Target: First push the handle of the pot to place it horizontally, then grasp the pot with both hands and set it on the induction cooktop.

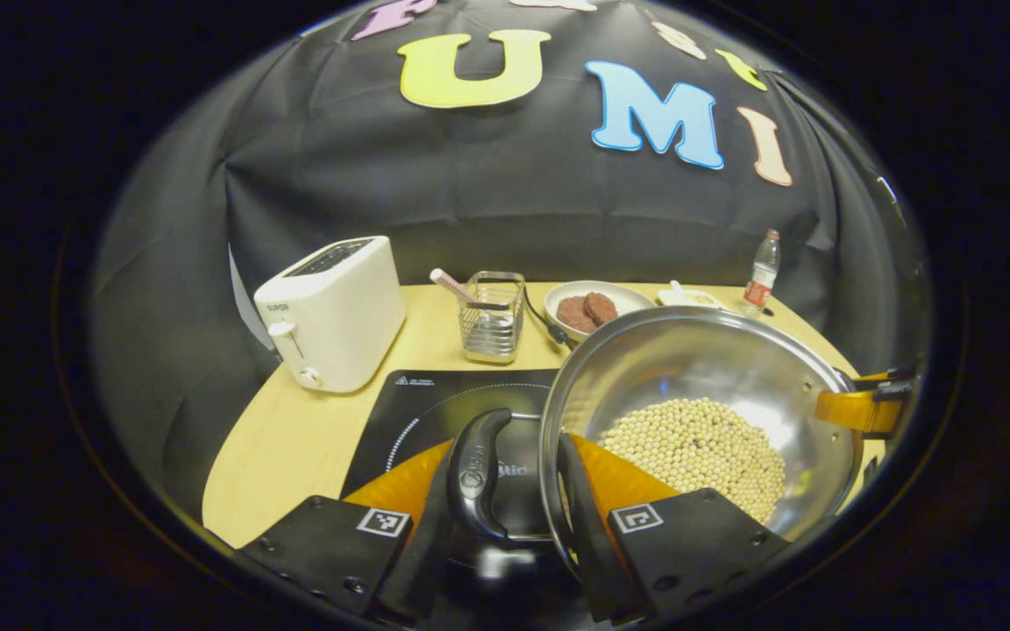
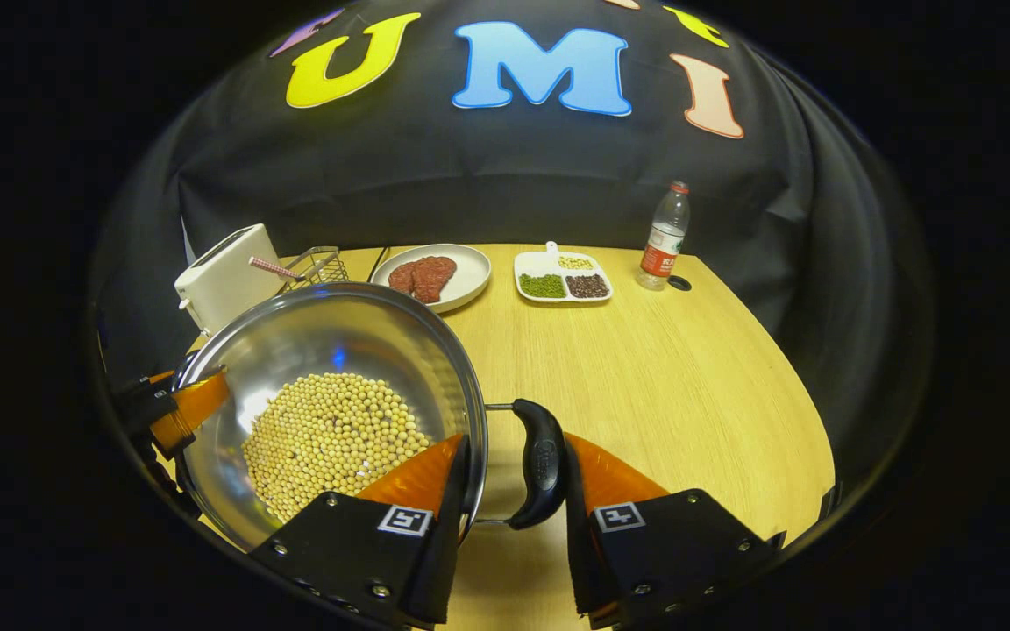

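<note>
At lower centre of each view, the left gripper (image 1: 505, 491) and right gripper (image 2: 509, 478) clamp the handles of the pot (image 2: 330, 412), beans (image 2: 334, 438) inside.

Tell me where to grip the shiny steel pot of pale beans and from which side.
Grip the steel pot by its two black loop handles, one hand-held gripper from each opposite side, one finger inside the rim and one outside the handle. The left hand-held gripper and right hand-held gripper already straddle them so; the thin, smooth rim alone offers less purchase.
</note>
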`<move>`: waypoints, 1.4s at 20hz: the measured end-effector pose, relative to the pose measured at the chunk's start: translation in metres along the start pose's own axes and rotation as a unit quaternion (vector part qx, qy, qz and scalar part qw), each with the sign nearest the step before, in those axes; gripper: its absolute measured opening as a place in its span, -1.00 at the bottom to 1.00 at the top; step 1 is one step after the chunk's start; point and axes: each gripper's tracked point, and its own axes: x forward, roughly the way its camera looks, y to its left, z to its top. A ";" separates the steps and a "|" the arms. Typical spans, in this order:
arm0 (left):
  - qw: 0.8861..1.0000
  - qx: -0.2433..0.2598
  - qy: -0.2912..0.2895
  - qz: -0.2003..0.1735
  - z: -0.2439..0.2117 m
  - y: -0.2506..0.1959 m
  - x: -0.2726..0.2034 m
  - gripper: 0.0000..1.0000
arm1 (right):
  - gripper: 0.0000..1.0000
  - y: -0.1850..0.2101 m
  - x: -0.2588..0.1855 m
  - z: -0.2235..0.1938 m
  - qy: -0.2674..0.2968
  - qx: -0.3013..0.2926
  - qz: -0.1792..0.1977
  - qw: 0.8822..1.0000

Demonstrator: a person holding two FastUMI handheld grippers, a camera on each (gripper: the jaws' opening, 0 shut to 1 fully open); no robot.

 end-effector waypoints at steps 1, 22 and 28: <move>1.000 -0.002 0.000 0.002 0.001 0.008 0.003 0.38 | 0.05 0.008 0.002 0.003 0.000 -0.002 0.001 1.000; 0.999 -0.013 0.012 0.037 -0.004 0.123 0.030 0.32 | 0.05 0.111 0.034 0.020 0.013 -0.014 0.034 0.999; 0.995 -0.004 -0.053 0.079 0.024 0.132 0.017 0.87 | 0.45 0.106 0.022 0.043 -0.062 -0.037 0.047 0.996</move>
